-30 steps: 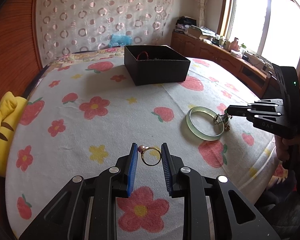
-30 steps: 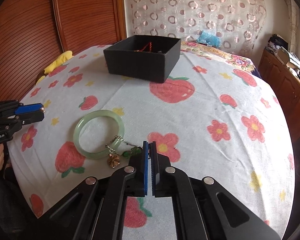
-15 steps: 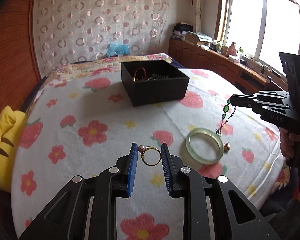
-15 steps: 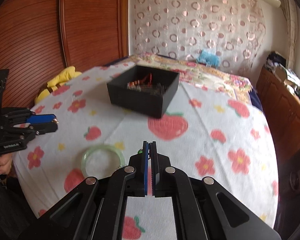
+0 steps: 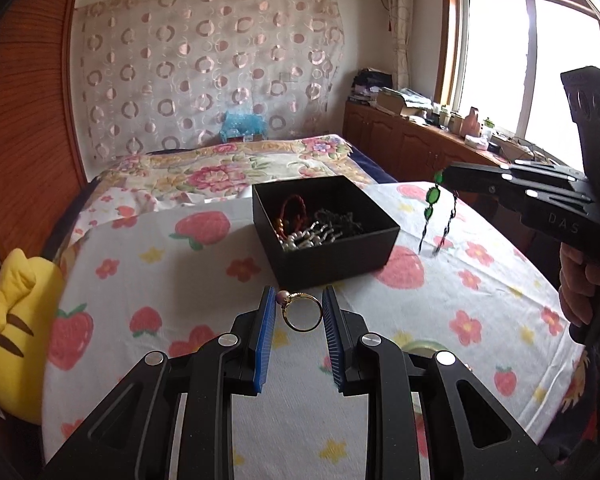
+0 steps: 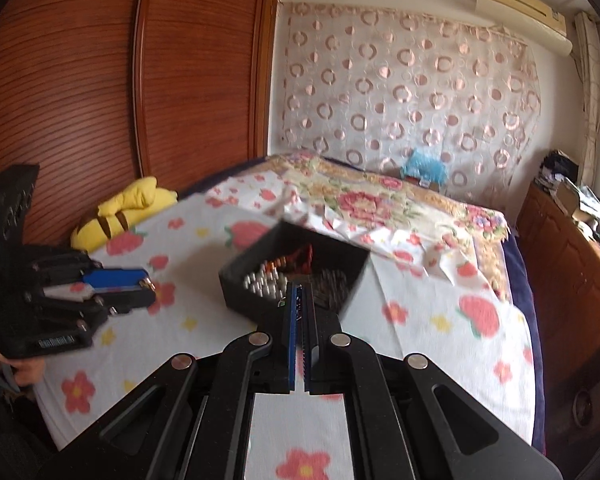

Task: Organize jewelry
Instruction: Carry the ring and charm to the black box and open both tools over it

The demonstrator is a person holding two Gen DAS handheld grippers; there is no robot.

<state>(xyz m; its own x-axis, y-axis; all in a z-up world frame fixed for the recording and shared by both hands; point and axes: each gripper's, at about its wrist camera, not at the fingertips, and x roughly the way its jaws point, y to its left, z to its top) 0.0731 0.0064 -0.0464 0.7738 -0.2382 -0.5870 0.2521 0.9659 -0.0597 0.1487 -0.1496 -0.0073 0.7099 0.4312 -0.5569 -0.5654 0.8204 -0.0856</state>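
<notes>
Black cardboard, open at the top: that box (image 5: pixel 326 228) sits on the strawberry-print bed (image 5: pixel 172 280), and you already have part of the job inside it. In the left wrist view a red cord bracelet (image 5: pixel 292 210), a string of pearls (image 5: pixel 296 240) and a dark tangle of chain (image 5: pixel 340 220) lie on its floor, so I judge those pieces sorted.

2 more are in the air. Your left gripper (image 5: pixel 299 312) has its fingers narrowed onto a gold ring (image 5: pixel 301 312) with a small pink bead, pinched across the band, and it hangs just short of the box's near wall, at 6 o'clock from it. Your right gripper (image 5: pixel 446 178) has its fingers pressed fully together on a chain of green stones (image 5: pixel 432 200), which dangles clear of the bed at about 3 o'clock of the box, beside it rather than over the opening. In the right wrist view only a speck of green shows at the fingertips, and that picture is blurred.

1 piece is left on the bed, as far as I can see: a pale green bangle (image 5: pixel 422 345), mostly hidden behind your left gripper at 5 o'clock from the box.

So what remains is 2 drops into the box, then a pickup of the bangle. Whether anything else lies out of view, I cannot tell.
</notes>
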